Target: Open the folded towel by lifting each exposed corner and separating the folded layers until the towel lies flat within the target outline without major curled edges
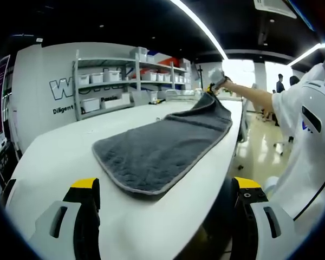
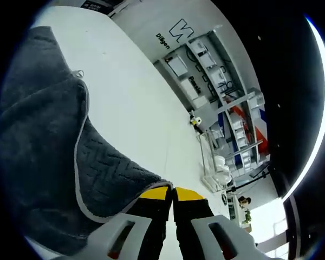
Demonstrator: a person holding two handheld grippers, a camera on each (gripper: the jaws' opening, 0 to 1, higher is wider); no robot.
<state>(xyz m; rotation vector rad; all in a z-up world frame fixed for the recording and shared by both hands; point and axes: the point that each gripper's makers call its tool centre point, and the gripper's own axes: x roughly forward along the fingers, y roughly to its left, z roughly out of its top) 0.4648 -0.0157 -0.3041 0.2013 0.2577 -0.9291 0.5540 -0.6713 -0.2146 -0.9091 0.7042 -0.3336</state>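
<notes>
Towel point(image 1: 162, 149): grey, on white surface point(image 1: 59, 157), far corner lifted.
Right tongs point(image 2: 171, 201): clamped on that corner.
Left tongs point(image 1: 168, 192): spread apart, holding nothing.

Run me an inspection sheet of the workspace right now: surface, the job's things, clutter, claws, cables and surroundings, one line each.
Surface: white table, long and bare around the towel.
Job's things: grey towel lies mostly spread on the table; its far corner is lifted off the surface. No target outline can be made out.
Clutter: a small yellow and black object sits far down the table.
Claws: left claw is open and apart from the towel's near edge; right claw is shut on the towel's corner, and it also appears far off in the left gripper view.
Cables: nothing seen.
Surroundings: shelving with white bins against a lettered wall, ceiling strip lights, people standing in the distance.
</notes>
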